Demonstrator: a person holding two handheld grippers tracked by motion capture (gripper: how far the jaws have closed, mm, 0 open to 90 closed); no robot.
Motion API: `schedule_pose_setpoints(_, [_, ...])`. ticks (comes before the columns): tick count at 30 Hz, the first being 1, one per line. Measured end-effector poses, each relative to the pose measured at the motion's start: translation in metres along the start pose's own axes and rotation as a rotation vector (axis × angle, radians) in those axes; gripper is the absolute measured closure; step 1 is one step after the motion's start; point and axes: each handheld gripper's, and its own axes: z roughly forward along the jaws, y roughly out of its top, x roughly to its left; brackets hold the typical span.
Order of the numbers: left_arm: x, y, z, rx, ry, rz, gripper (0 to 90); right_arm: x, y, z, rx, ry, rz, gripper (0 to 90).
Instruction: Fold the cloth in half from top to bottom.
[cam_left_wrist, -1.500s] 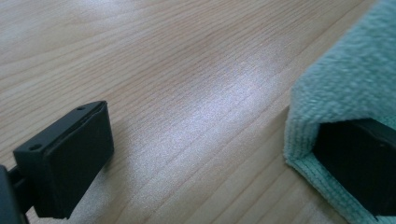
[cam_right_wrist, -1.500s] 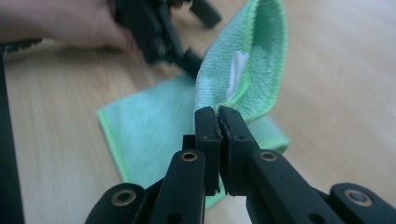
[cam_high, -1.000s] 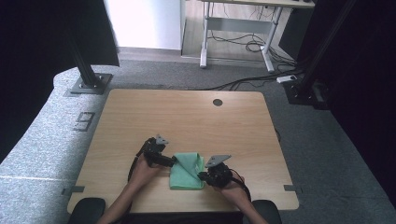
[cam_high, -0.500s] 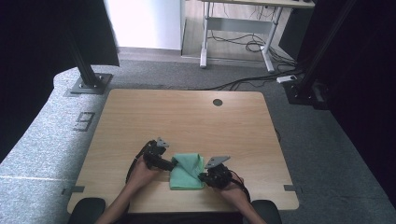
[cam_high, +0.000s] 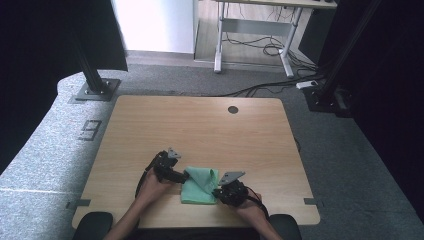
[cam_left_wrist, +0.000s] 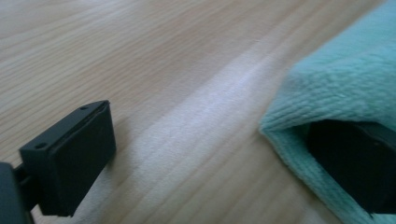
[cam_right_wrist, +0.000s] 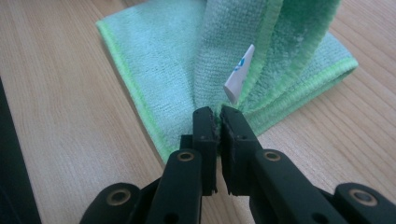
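Note:
A green microfibre cloth (cam_high: 198, 187) lies folded near the table's front edge, with one layer lifted into a ridge. My right gripper (cam_high: 217, 192) is at the cloth's right corner. In the right gripper view it (cam_right_wrist: 217, 114) is shut on the raised green fold (cam_right_wrist: 163, 60), just below a white tag (cam_right_wrist: 238, 74). My left gripper (cam_high: 182, 176) is at the cloth's left edge and stands open (cam_left_wrist: 210, 144). One of its jaws rests over bare wood. The other is tucked under a cloth layer (cam_left_wrist: 345, 79) that drapes over it.
The wooden table (cam_high: 200, 130) has a round cable hole (cam_high: 233, 109) at the back. A person's forearms (cam_high: 145, 200) come in over the front edge. Black stand feet (cam_high: 95, 89) and a desk frame (cam_high: 250, 30) stand on the floor behind.

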Motion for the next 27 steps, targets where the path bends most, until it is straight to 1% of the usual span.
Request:
schedule_pose_setpoints(2, [0.001, 0.001, -0.004, 0.007, -0.067, 0.004, 1.1, 0.0, -0.001, 0.0, -0.004, 0.001, 0.005, 83.3])
schedule_pose_setpoints(3, [0.001, 0.001, -0.007, 0.004, -0.091, 0.006, 1.2, 0.0, -0.001, 0.0, -0.005, 0.002, 0.008, 83.2])
schedule_pose_setpoints(5, [0.0, 0.003, -0.014, 0.003, -0.112, 0.028, 1.4, -0.001, -0.002, 0.0, -0.006, 0.003, 0.011, 82.9])
schedule_pose_setpoints(7, [0.002, 0.007, -0.022, -0.017, -0.116, 0.034, 1.6, 0.0, -0.002, 0.0, -0.006, 0.003, 0.01, 82.7])
schedule_pose_setpoints(9, [0.006, 0.012, -0.029, -0.056, -0.109, 0.02, 2.6, 0.0, -0.002, 0.0, -0.007, 0.002, 0.009, 82.5])
schedule_pose_setpoints(11, [0.011, 0.019, -0.033, -0.084, -0.08, 0.002, 4.5, 0.0, -0.002, 0.0, -0.008, 0.002, 0.011, 82.3])
schedule_pose_setpoints(12, [0.013, 0.023, -0.033, -0.089, -0.054, -0.001, 5.5, 0.0, -0.002, 0.001, -0.008, 0.003, 0.012, 82.2])
schedule_pose_setpoints(13, [0.014, 0.028, -0.032, -0.094, -0.037, -0.005, 6.4, 0.0, -0.002, 0.001, -0.008, 0.004, 0.014, 82.2])
schedule_pose_setpoints(16, [0.017, 0.043, -0.021, -0.086, -0.034, -0.003, 6.5, 0.0, -0.002, 0.001, -0.007, 0.007, 0.018, 81.3])
schedule_pose_setpoints(20, [0.01, 0.057, -0.002, -0.035, -0.04, 0.046, 6.4, 0.0, -0.002, 0.0, -0.009, 0.007, 0.018, 80.0])
schedule_pose_setpoints(21, [0.008, 0.058, 0.001, -0.027, -0.05, 0.051, 6.4, 0.0, -0.002, 0.0, -0.009, 0.009, 0.019, 79.5])
schedule_pose_setpoints(23, [0.007, 0.057, 0.002, -0.015, -0.086, 0.056, 6.6, 0.0, -0.001, -0.001, -0.009, 0.012, 0.017, 77.8])
schedule_pose_setpoints(27, [0.005, 0.05, -0.001, 0.006, -0.102, 0.069, 6.7, -0.001, -0.002, -0.009, -0.011, 0.01, 0.008, 71.9])
